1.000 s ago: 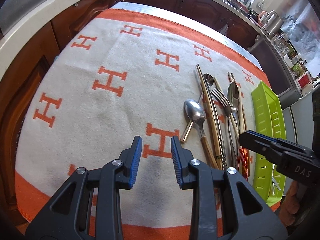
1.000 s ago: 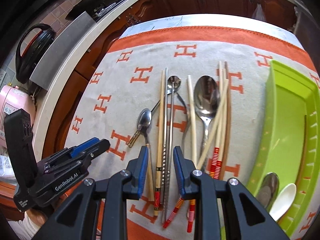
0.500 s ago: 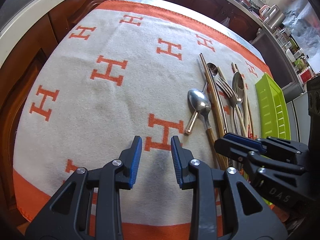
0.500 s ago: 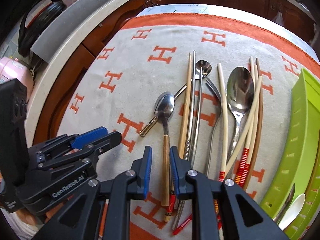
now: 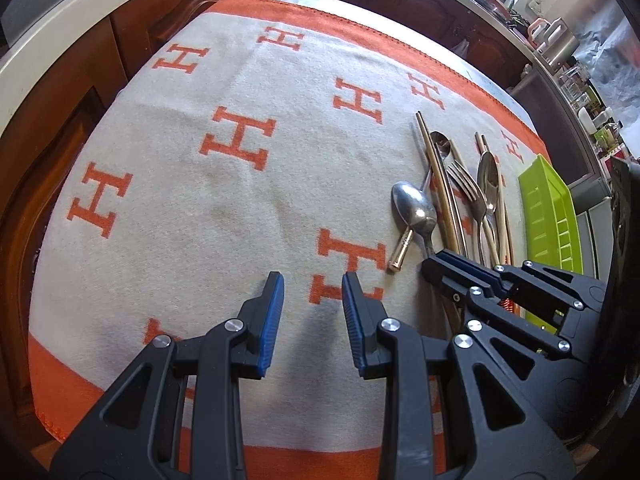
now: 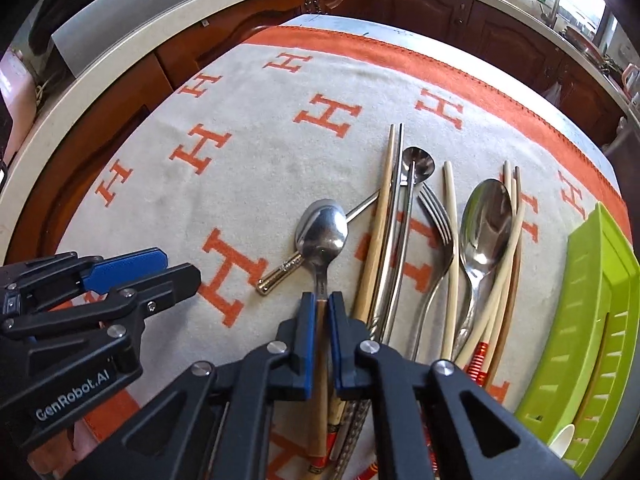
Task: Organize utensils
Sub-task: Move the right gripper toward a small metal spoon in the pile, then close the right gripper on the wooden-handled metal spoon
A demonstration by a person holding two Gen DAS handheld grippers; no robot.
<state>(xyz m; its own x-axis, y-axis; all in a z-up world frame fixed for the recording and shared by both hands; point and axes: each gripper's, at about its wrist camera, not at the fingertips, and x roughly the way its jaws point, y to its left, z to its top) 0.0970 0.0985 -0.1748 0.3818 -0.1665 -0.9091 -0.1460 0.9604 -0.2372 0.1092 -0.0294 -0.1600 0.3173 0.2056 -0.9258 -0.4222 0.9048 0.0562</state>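
Note:
A spoon point(image 6: 322, 232) with a steel bowl and a wooden handle lies on the orange-and-cream cloth point(image 6: 280, 152). My right gripper point(image 6: 323, 304) is shut on that handle just behind the bowl. The same spoon point(image 5: 414, 208) appears in the left wrist view, with the right gripper point(image 5: 440, 270) low beside it. To its right lie chopsticks point(image 6: 384, 208), a fork point(image 6: 438, 216) and a large steel spoon point(image 6: 486, 220). My left gripper point(image 5: 312, 300) hovers open over bare cloth to the left, with nothing between its fingers.
A lime green tray point(image 6: 600, 280) sits at the right edge of the cloth, with a white spoon point(image 6: 564, 438) in its near end. A gold-tipped long spoon point(image 6: 418, 160) lies under the chopsticks. Dark wood cabinets and a pale countertop surround the table.
My right gripper has moved left and forward onto the wooden-handled spoon, and its jaws have narrowed onto the handle. The left gripper has stayed open in nearly the same spot.

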